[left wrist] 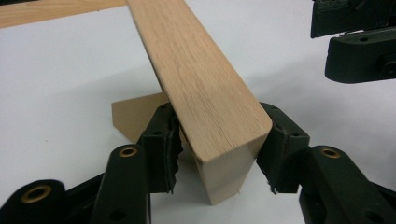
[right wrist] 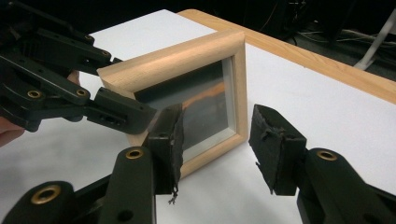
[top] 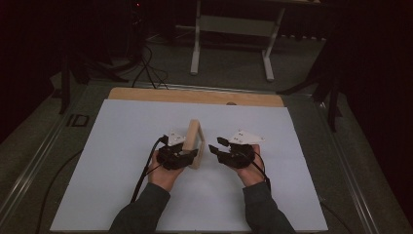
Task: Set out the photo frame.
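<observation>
A wooden frame (top: 195, 142) stands upright on the white sheet (top: 122, 146), between the two grippers. In the high view the left gripper (top: 187, 155) is at the frame's near end and the right gripper (top: 217, 146) sits just beside the frame, on its other side.

In the left gripper view the frame's top edge (left wrist: 205, 88) runs away from the jaws, and its near corner sits between the two fingers. The right finger (left wrist: 280, 149) touches the frame's side; the left finger (left wrist: 163, 149) lies against the other face, next to a brown stand (left wrist: 135, 114) that sticks out behind the frame. The jaws pinch the frame's near end.

In the right gripper view the frame (right wrist: 187, 60) shows its glass front (right wrist: 196, 102), turned toward the fingers. The right gripper's fingers (right wrist: 275, 149) are spread, with nothing between them; the frame stands beyond the fingertips, close to the left finger and apart from the right one. The left gripper (right wrist: 93, 105) reaches in from the left of that view, and its jaw lies against the frame's near corner.
</observation>
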The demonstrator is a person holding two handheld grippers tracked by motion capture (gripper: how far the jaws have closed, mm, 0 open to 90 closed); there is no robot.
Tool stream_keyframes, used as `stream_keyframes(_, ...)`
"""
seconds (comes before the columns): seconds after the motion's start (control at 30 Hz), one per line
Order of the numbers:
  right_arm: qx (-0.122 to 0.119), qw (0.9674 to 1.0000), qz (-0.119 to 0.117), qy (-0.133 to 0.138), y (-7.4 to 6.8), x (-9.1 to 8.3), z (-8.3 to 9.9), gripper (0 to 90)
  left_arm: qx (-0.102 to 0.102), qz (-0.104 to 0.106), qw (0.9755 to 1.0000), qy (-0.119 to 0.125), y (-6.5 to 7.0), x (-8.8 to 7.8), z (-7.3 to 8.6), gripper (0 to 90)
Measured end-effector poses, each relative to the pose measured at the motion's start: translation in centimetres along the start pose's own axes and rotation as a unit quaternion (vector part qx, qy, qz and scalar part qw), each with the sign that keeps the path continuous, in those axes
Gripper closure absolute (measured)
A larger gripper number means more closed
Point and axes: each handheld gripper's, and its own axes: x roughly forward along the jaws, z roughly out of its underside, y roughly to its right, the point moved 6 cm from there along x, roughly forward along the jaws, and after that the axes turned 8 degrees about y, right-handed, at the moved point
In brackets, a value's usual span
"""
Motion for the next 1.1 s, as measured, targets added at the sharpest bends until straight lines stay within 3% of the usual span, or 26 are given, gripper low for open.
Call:
stream_keyframes(0.2, 0.001, 1.0000, 0.002, 0.001, 0.07, -0.06, -0.05, 53.8, 0.009, -0.001, 1.0000, 0.001, 0.02, -0.11, 0.05, 59.2)
stream_keyframes(1.1, 0.003, 0.9999, 0.008, 0.013, -0.07, -0.19, -0.64, 54.6, 0.025, -0.003, 0.9997, 0.002, 0.07, -0.33, 0.33, 60.1)
